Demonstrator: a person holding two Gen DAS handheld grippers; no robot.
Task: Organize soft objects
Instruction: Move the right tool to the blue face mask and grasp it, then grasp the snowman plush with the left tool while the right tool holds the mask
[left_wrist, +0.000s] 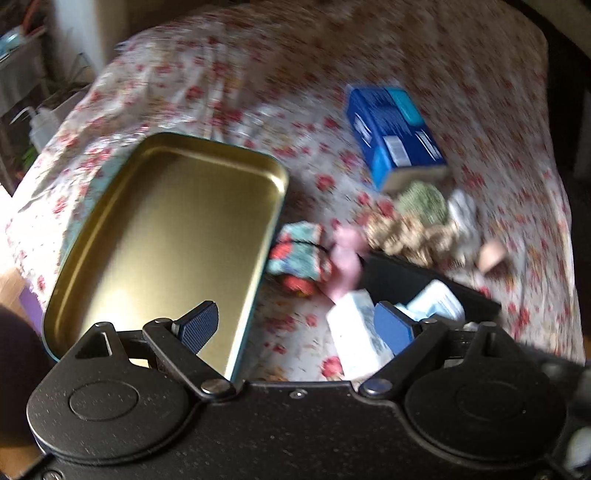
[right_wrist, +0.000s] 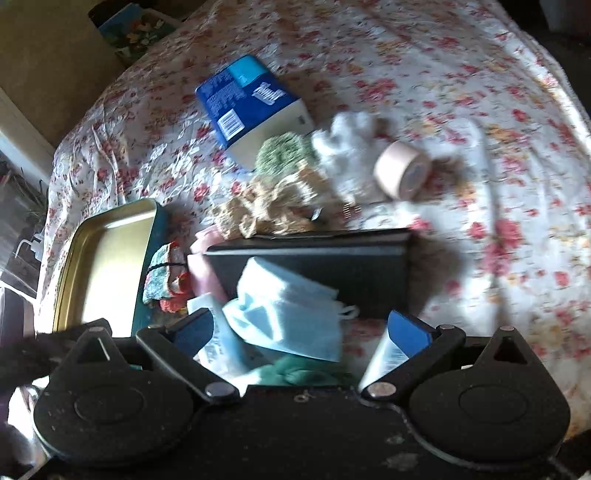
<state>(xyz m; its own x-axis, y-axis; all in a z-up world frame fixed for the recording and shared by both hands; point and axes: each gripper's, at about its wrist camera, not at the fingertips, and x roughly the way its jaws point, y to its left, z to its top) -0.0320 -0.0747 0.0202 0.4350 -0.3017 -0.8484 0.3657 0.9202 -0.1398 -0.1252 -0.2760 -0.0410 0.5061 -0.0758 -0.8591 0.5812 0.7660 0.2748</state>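
A black box (right_wrist: 332, 258) on the flowered bedspread holds pale blue face masks (right_wrist: 288, 314), a white packet (right_wrist: 218, 332) and green cloth (right_wrist: 303, 373). My right gripper (right_wrist: 299, 332) is open and empty above its contents. My left gripper (left_wrist: 295, 328) is open and empty between an empty gold tin (left_wrist: 166, 236) and the box (left_wrist: 406, 273). A patterned cloth bundle (left_wrist: 299, 254), a pink cloth (left_wrist: 347, 258), a beige crochet piece (right_wrist: 273, 206), a green scrubber (right_wrist: 284, 151) and white fluff (right_wrist: 347, 144) lie loose on the bed.
A blue tissue pack (right_wrist: 251, 103) lies behind the pile, also in the left wrist view (left_wrist: 395, 136). A beige tape roll (right_wrist: 402, 170) lies to the right. The tin (right_wrist: 107, 258) lies left of the box. A spray bottle (left_wrist: 40, 125) stands beyond the bed's left edge.
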